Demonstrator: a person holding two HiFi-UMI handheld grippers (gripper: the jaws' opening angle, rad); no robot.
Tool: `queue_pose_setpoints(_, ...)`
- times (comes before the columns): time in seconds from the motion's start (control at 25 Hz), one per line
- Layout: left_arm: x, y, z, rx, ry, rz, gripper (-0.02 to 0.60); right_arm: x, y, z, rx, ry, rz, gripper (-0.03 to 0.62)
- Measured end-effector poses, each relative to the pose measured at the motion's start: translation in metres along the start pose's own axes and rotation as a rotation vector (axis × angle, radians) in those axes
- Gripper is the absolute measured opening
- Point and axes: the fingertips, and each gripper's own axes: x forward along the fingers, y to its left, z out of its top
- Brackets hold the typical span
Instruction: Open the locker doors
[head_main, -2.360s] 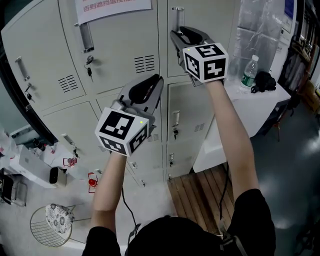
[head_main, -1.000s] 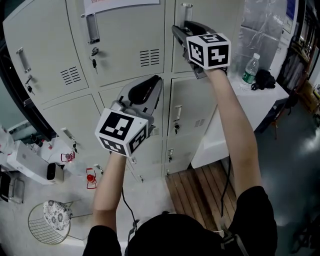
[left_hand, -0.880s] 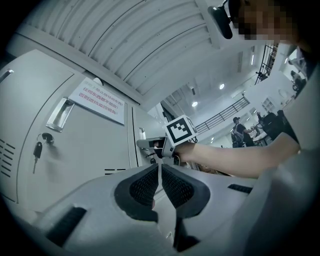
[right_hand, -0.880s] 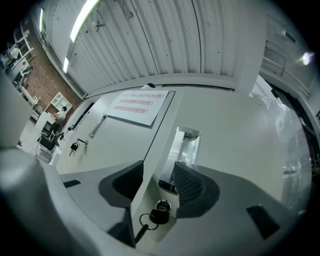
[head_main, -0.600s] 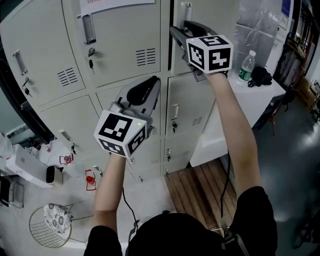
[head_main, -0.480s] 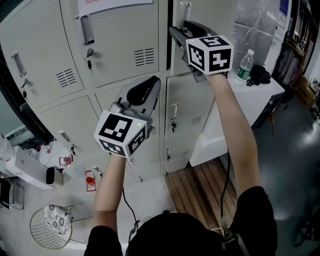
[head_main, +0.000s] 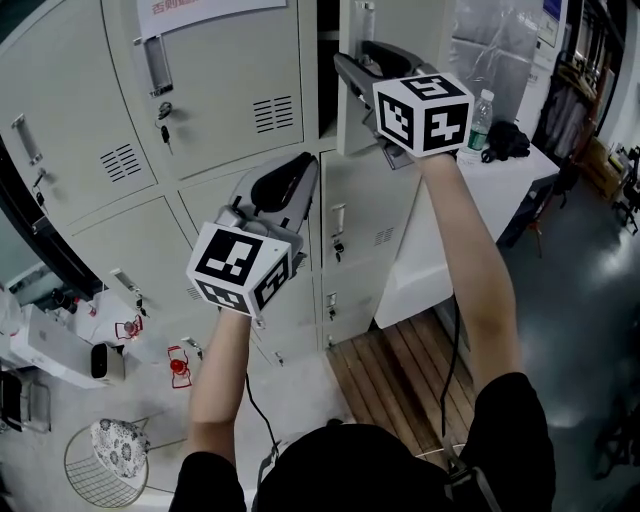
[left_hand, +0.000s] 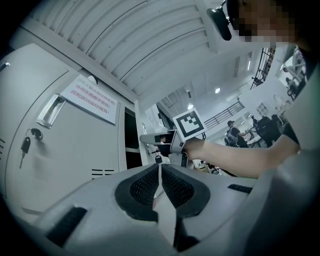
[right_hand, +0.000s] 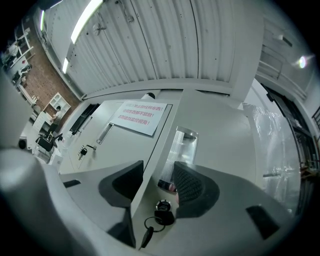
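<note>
item: right gripper (right_hand: 156, 176), jaws wide and just been opening, with the free left edge of the upper right locker door (head_main: 425, 35) between them. as far as i could judge neither pad pressed on the door. the right pad lay just beside the recessed handle (right_hand: 183, 146), above the lock (right_hand: 161, 205) and its hanging key (right_hand: 147, 235). item: that door, at the top right corner of the locker bank, already ajar, with a dark gap (head_main: 327, 40) along its left edge next to the neighbouring door (head_main: 215, 75) that bore a notice (head_main: 205, 10). item: left gripper (left_hand: 160, 180), jaws closed together on nothing, held before the middle row and well apart from any handle. item: the lower right door (head_main: 375, 215), closed, with its key in place. step in hand, by my judgement: swinging the ajar door fully open. to do it well i had to keep the inner jaw hooked behind the free edge and draw that edge along the arc of the hinges on the door's right side, not straight back. the pads had to stay clear of the key so it neither turned nor snagged. the jaws needed no squeeze, since a loose hook let the panel pivot freely. the closed doors remained for after.
</note>
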Motion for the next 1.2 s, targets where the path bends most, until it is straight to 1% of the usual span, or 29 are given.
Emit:
queue_pose_setpoints(0.48,0.010,-0.017,0.001,-0.017,-0.015,-0.043,0.020,-0.025,-0.006,0.006,-0.047,-0.008,-0.022,0.166)
queue_pose_setpoints(0.52,0.011,-0.019,0.001,-0.018,-0.017,-0.047,0.020,-0.027,-0.004,0.006,-0.063,-0.011,-0.021,0.156)
queue_pose_setpoints(0.56,0.012,-0.021,0.002,-0.019,-0.018,-0.050,0.020,-0.029,-0.001,0.007,-0.082,-0.015,-0.016,0.107)
queue_pose_setpoints(0.6,0.013,-0.022,0.002,-0.019,-0.019,-0.054,0.020,-0.031,0.003,0.009,-0.099,-0.019,-0.014,0.077)
queue_pose_setpoints(0.68,0.015,-0.023,0.003,-0.018,-0.018,-0.056,0.020,-0.031,0.009,0.015,-0.116,-0.029,-0.027,0.077)
queue_pose_setpoints(0.8,0.015,-0.025,0.004,-0.018,-0.017,-0.055,0.020,-0.031,0.012,0.019,-0.102,-0.032,-0.021,0.077)
queue_pose_setpoints(0.96,0.015,-0.023,0.005,-0.018,-0.018,-0.052,0.020,-0.027,0.012,0.011,-0.113,-0.006,-0.025,0.077)
queue_pose_setpoints(1.2,0.013,-0.018,0.003,-0.020,-0.018,-0.043,0.020,-0.017,0.012,0.005,-0.115,0.005,-0.027,0.077)
